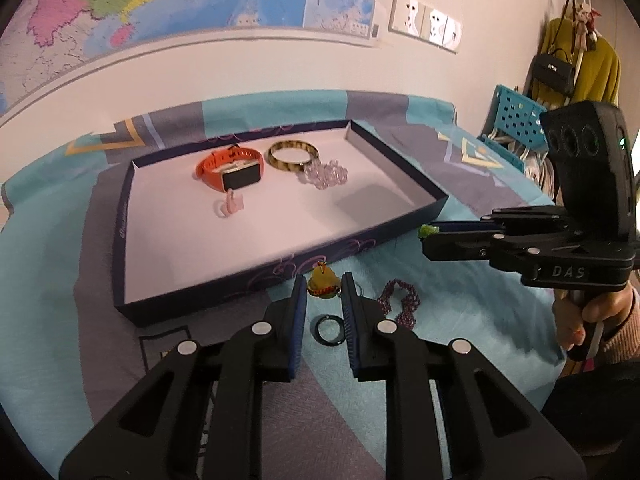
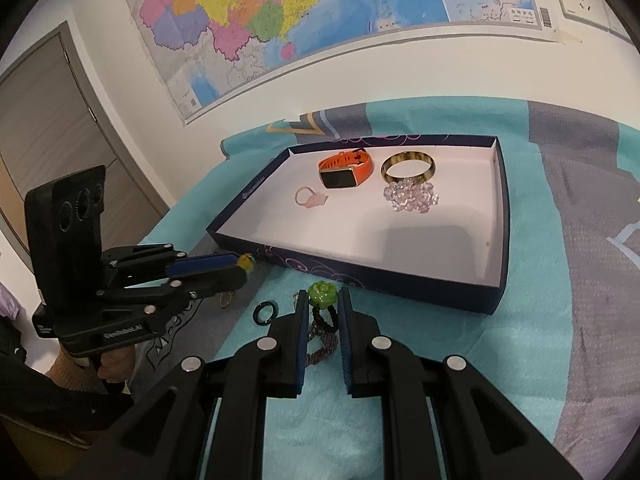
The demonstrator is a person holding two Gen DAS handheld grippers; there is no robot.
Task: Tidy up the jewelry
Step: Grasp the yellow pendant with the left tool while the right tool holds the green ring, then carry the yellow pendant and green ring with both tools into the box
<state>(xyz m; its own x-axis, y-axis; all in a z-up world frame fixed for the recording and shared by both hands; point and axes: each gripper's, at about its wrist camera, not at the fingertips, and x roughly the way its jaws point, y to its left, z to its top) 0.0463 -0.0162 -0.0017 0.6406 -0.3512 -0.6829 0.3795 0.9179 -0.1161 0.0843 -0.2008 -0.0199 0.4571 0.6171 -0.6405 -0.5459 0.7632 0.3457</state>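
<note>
A wall map (image 2: pixel 304 20) hangs above wall sockets (image 1: pixel 426 24); a black handbag (image 1: pixel 554 74) hangs by a yellow coat (image 1: pixel 596 68).

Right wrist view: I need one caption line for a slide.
Right gripper holds a green flower ring before the tray; left gripper grips a yellow charm.

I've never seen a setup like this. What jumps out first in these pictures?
A shallow dark-blue cardboard tray with a white floor sits on a teal patterned cloth, holding an orange-strapped smartwatch, a tortoiseshell bangle and a clear crystal bead bracelet. Nearer, each black hand-held claw pinches a trinket: the right claw a green flower ring, the left claw a yellow charm.
</note>
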